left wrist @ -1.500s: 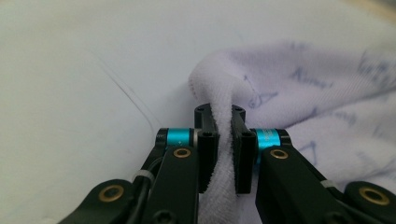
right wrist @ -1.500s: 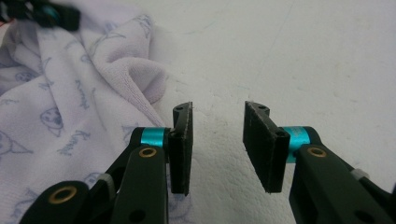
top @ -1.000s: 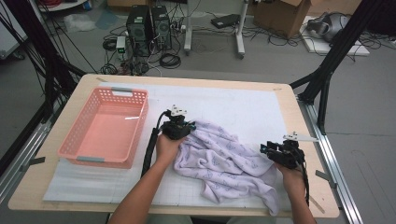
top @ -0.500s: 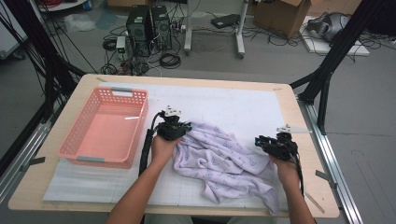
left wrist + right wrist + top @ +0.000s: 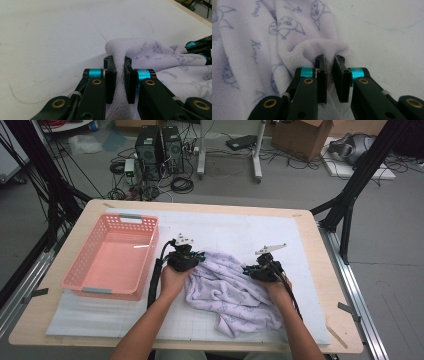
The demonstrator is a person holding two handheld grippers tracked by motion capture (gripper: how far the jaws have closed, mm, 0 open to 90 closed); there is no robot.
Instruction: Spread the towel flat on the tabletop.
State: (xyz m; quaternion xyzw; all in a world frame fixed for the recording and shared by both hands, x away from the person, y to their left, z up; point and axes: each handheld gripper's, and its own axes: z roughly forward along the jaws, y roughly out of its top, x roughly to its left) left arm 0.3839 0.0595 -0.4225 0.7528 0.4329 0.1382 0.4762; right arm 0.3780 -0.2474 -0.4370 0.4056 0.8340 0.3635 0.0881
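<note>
My crumpled lilac printed towel [image 5: 235, 292] lies near-centre on the white-covered table [image 5: 240, 227]. The left gripper [image 5: 119, 76] is clamped on its far-left fold; the right gripper [image 5: 330, 75], jaws just closing, pinches its right edge (pink plastic basket [image 5: 112, 257] sits left).

Each hand-held two-jaw gripper was black. The left gripper [image 5: 183, 256] carried a grey three-cornered plate [image 5: 182, 239] on top, and a thick black cable [image 5: 154, 279] trailed from it beside the forearm. The right gripper [image 5: 261, 268] bore a like grey plate [image 5: 270, 248] and a thinner black cable [image 5: 291, 292]. Seen from its own camera, the left gripper [image 5: 119, 68] had flat black pads [image 5: 110, 82], bright blue cylindrical collars [image 5: 95, 73] behind them and brass-coloured round pivot rivets [image 5: 96, 81] on angular black links, with a small white band [image 5: 76, 93] lower down. The right gripper [image 5: 329, 64] showed the same blue collars [image 5: 358, 72] and brass rivets [image 5: 363, 80]. The person's forearms [image 5: 145, 327] were bare, with no sleeves in sight
</note>
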